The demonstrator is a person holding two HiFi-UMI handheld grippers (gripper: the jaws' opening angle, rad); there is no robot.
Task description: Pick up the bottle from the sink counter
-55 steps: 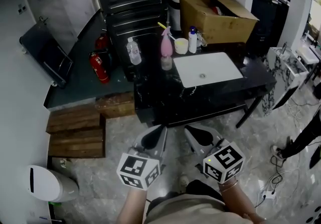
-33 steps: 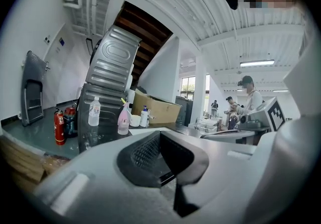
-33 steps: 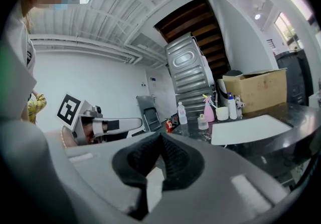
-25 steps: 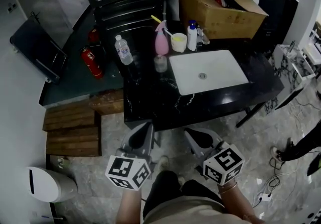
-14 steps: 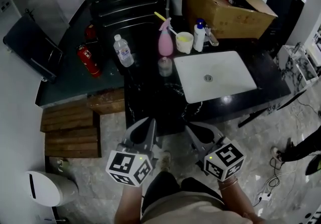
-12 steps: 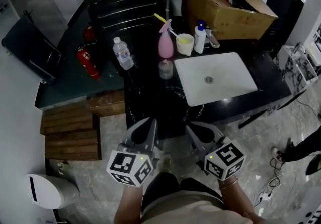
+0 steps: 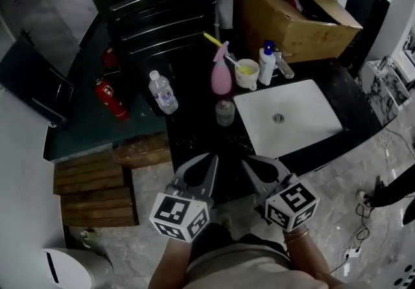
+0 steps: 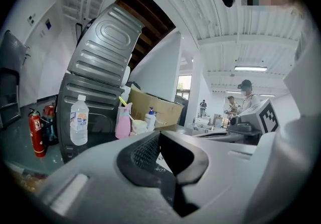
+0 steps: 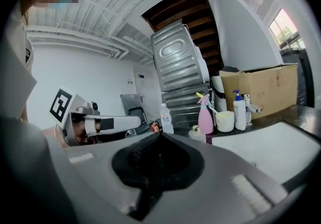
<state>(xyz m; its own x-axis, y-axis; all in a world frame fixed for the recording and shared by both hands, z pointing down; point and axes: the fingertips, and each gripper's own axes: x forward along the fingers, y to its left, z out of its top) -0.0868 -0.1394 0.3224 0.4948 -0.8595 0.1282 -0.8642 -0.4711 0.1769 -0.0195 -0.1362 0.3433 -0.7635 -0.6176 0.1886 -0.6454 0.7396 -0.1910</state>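
The left gripper [image 7: 211, 159] is held low at the near edge of the black counter [image 7: 194, 135], its jaws pressed together with nothing between them; its own view shows the two dark pads meeting at the tip of the left gripper [image 8: 159, 135]. The right gripper [image 7: 250, 162] sits just beside it, a small gap between the two. It looks the same, and its own view shows the right gripper [image 9: 159, 137] with jaws closed and empty. Both point towards the counter, and both are well short of anything standing on it.

The clear bottle [image 7: 162, 92] stands at the far left of the counter, apart from the other items. It is upright, long axis vertical, white cap at the top and a label round its middle. The left gripper view shows the clear bottle [image 8: 79, 120] straight up in front of a dark ribbed panel, and the right gripper view shows the clear bottle [image 9: 166, 119] the same way.

To its right stands a pink spray bottle [image 7: 221, 74], then a pale cup [image 7: 247, 74] and a white pump bottle [image 7: 266, 64]. A small jar [image 7: 224, 113] sits in front of the spray bottle. The white sink basin [image 7: 295, 122] is sunk into the counter's right half. A cardboard box [image 7: 292, 12] stands behind it. A red fire extinguisher [image 7: 110, 98] lies off to the left, lower down.
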